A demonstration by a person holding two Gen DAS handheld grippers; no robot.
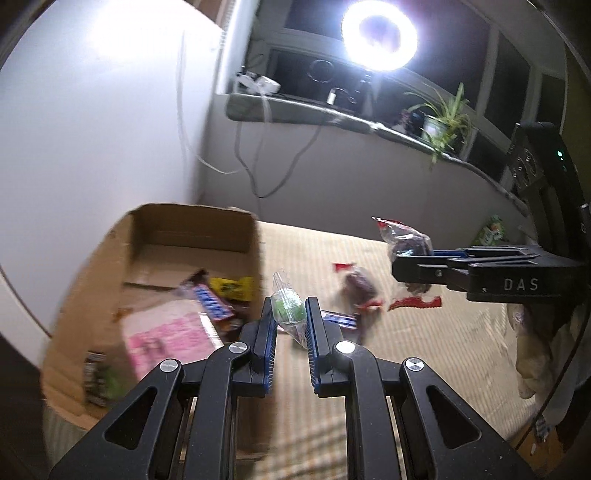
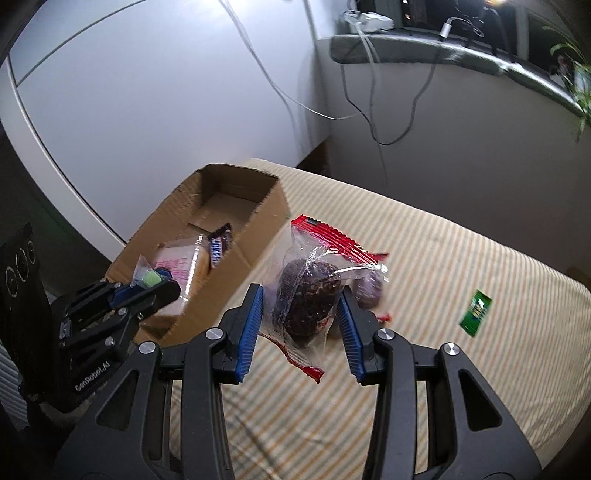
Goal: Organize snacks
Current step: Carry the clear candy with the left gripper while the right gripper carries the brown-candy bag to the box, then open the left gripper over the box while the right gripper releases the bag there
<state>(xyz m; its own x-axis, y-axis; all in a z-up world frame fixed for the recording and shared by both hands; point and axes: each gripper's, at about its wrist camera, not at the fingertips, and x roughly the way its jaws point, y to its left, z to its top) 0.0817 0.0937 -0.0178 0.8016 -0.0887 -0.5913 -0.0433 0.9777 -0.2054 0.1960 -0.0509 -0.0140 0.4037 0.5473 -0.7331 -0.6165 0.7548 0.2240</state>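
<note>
An open cardboard box [image 1: 192,229] [image 2: 236,192] stands at the left on the striped cloth and holds several snacks, among them a blue bar [image 1: 212,301] and a pink-printed pack [image 1: 170,336]. My left gripper [image 1: 290,314] is shut on a clear packet with a green sweet [image 1: 288,308] beside the box's right wall; it also shows in the right wrist view [image 2: 147,278]. My right gripper [image 2: 301,299] is shut on a clear, red-edged packet with a dark brown cake [image 2: 310,299], held above the cloth. It also shows in the left wrist view [image 1: 406,245].
A second dark cake packet [image 1: 360,288] [image 2: 369,290] and a blue bar [image 1: 338,319] lie on the cloth between the grippers. A green sachet [image 2: 475,312] lies to the right. A white wall, hanging cables, a windowsill with a plant [image 1: 443,118] and a ring light [image 1: 378,33] stand behind.
</note>
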